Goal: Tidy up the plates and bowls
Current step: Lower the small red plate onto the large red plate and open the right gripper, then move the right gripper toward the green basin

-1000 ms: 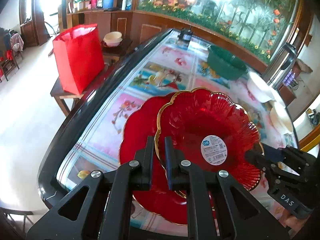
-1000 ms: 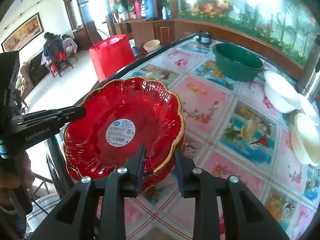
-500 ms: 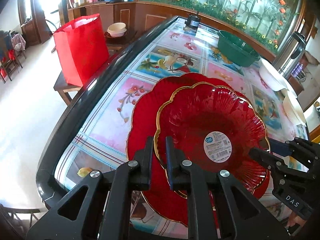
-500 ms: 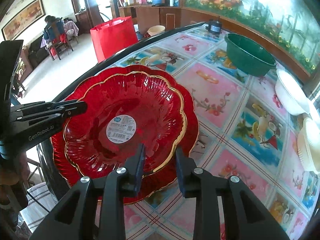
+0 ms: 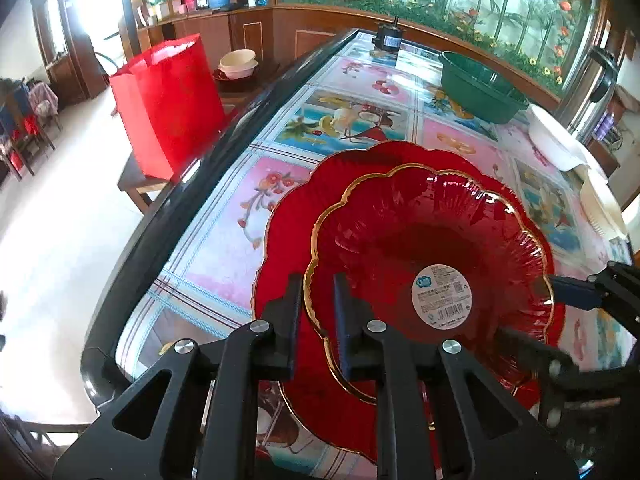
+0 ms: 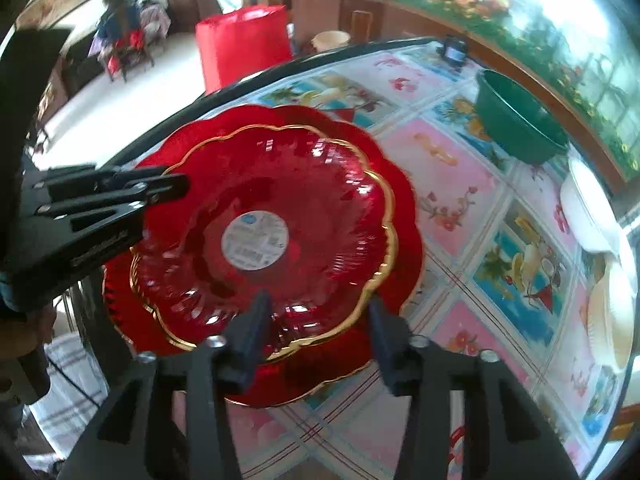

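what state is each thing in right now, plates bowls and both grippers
small red plate: nested on the large plate, rim pinched by left gripper
large red plate: flat on table, underneath
left gripper: shut on small plate's rim
right gripper: jaws just opened, straddling the rim, not pressing
green bowl: upright, empty
white bowls: at table's far edge

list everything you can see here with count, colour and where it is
small plate: 1, red, gold rim, white sticker, on the big plate
big plate: 1, red, on the table near its edge
basin: 1, green, far end of the table
white dishes: several, right edge of the table
table: 1, fruit-print top
bag: 1, red, beside the table
left gripper: black, shut on small plate
right gripper: black, jaws just opening, astride the small plate's rim
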Demonstrator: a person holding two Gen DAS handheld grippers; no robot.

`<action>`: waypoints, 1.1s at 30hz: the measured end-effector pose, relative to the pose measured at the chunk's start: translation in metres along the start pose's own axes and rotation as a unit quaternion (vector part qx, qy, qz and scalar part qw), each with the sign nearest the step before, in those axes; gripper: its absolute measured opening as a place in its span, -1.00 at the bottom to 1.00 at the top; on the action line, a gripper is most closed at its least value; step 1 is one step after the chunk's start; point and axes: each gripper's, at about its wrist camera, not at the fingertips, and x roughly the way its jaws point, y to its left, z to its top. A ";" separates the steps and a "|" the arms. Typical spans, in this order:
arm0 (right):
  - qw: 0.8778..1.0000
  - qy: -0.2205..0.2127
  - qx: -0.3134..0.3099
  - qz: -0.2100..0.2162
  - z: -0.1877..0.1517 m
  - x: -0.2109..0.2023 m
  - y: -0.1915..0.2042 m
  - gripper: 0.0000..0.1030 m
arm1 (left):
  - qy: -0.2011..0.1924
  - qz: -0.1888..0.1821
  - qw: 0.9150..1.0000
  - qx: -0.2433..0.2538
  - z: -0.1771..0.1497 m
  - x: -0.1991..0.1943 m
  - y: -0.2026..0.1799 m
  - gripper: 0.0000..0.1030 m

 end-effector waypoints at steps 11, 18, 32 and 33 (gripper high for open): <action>0.999 -0.020 0.031 0.036 -0.005 -0.024 -0.021 0.21 | -0.016 0.010 1.000 0.002 0.001 -0.001 -0.007 -0.72; 0.994 -0.061 0.080 0.050 -0.017 -0.038 -0.034 0.35 | -0.072 0.024 0.997 -0.008 0.003 -0.024 -0.014 0.25; 0.983 -0.124 0.136 0.006 -0.032 -0.069 -0.060 0.53 | -0.137 0.001 0.990 0.018 0.012 -0.059 -0.063 0.30; 0.982 -0.125 0.139 0.002 -0.035 -0.069 -0.063 0.53 | -0.138 -0.002 0.990 0.021 0.013 -0.060 -0.067 0.30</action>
